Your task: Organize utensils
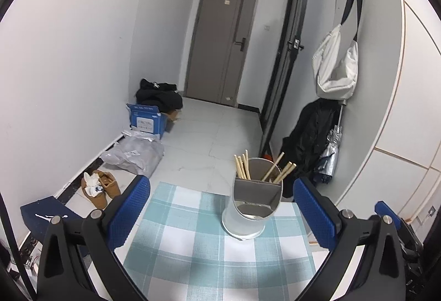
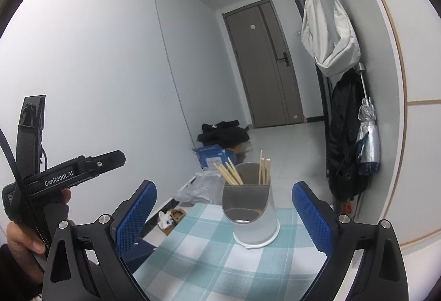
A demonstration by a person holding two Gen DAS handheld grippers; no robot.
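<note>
A frosted utensil holder (image 1: 249, 207) (image 2: 252, 214) with a grey divider stands on the blue-and-white checked cloth (image 1: 198, 251) (image 2: 209, 254). Several wooden chopsticks (image 1: 244, 167) (image 2: 234, 173) lean in its rear compartment; the front compartment looks empty. My left gripper (image 1: 222, 213) is open, its blue pads wide apart, just short of the holder, nothing between them. My right gripper (image 2: 224, 214) is open too, with the holder ahead between its fingers but not touched. In the right wrist view, the left gripper's body (image 2: 69, 177) shows at the left, held by a hand (image 2: 22, 240).
The table's far edge lies just behind the holder. On the floor beyond are brown shoes (image 1: 100, 190), a plastic bag (image 1: 135, 155), a blue box (image 1: 146, 120) and dark clothes (image 1: 158, 97). A white bag (image 1: 335, 67), black coat (image 1: 308, 144) and folded umbrella (image 1: 329, 157) hang on the right wall.
</note>
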